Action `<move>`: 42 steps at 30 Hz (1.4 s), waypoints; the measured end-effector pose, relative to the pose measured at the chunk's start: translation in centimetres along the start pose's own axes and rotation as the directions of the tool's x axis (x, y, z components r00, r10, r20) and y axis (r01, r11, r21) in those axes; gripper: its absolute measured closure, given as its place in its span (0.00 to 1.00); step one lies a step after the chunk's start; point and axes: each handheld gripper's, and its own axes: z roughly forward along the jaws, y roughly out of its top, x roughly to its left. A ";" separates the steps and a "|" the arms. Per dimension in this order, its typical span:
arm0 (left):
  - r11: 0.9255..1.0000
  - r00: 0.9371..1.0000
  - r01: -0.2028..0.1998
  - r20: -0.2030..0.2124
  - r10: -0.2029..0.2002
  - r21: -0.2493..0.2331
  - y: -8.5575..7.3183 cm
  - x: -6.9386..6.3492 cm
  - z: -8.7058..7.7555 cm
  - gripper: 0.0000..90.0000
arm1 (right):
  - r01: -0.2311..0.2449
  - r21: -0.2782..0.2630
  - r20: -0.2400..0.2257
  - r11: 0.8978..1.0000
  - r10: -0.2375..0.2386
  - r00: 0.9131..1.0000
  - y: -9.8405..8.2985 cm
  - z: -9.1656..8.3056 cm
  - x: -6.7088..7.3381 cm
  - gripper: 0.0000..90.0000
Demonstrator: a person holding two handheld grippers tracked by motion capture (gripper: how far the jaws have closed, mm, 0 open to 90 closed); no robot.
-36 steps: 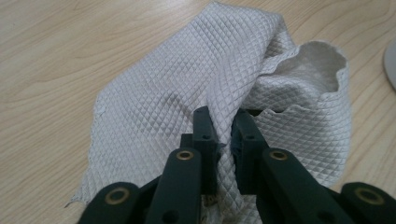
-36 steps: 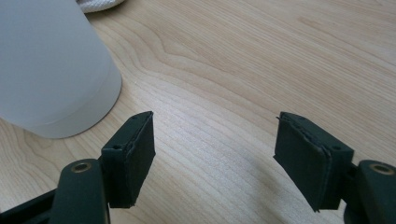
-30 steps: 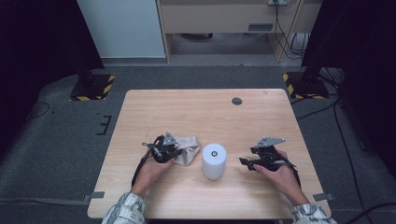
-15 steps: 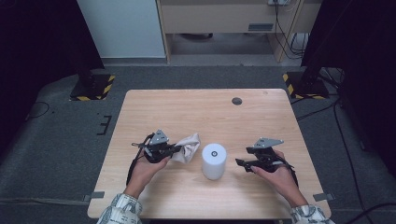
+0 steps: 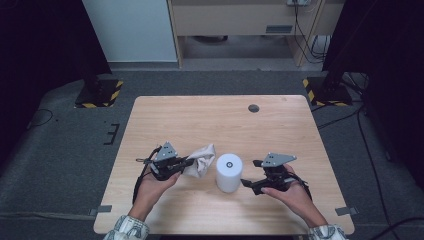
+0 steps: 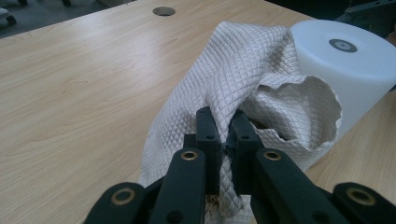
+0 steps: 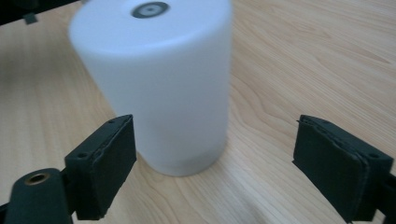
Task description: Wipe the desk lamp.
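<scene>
The step in hand looks like wiping the white cylinder (image 5: 229, 172) with the quilted cloth (image 5: 201, 160): the cloth is already gripped and lifted beside the cylinder, and the other tool is coming to steady it. The cylinder stands upright on the table (image 5: 200, 120), near the middle of the front edge, with the cloth touching or almost touching its left side. The left gripper (image 6: 223, 135) is clenched tightly on a fold of the cloth, which hangs from its 2 jaws. The right gripper (image 7: 212, 154) has just been opening its jaws; they now stand wide apart, 1 on each side of the cylinder's base, and the pads do not press on it. The next move probably calls for closing these jaws gently on the cylinder, so it does not tip, and then rubbing the cloth over its wall.
</scene>
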 end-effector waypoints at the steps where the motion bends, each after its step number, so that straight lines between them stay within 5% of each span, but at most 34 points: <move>1: 1.000 1.000 -0.001 0.004 0.001 -0.002 0.0 0.0 0.0 0.95 | 0.006 0.000 -0.004 1.000 -0.006 1.000 0.1 0.1 0.1 0.12; 19: 1.000 0.993 -0.026 0.114 0.025 0.011 0.7 -1.9 1.6 0.95 | 0.074 -0.035 -0.092 0.997 -0.077 0.993 2.6 1.8 1.2 0.15; 30: 0.987 0.986 -0.095 0.149 0.076 0.126 -0.3 -3.7 4.5 0.95 | 0.079 -0.018 -0.099 0.997 -0.081 0.992 2.6 2.8 1.5 0.12; 39: 0.974 0.987 -0.103 0.144 0.075 0.199 -1.3 -3.5 5.8 0.95 | 0.074 -0.005 -0.108 0.997 -0.074 0.991 2.6 3.0 1.5 0.12; 42: 0.976 0.987 -0.095 0.144 0.067 0.194 -1.2 -3.4 5.8 0.95 | 0.073 -0.004 -0.110 0.997 -0.073 0.991 2.6 3.0 1.5 0.12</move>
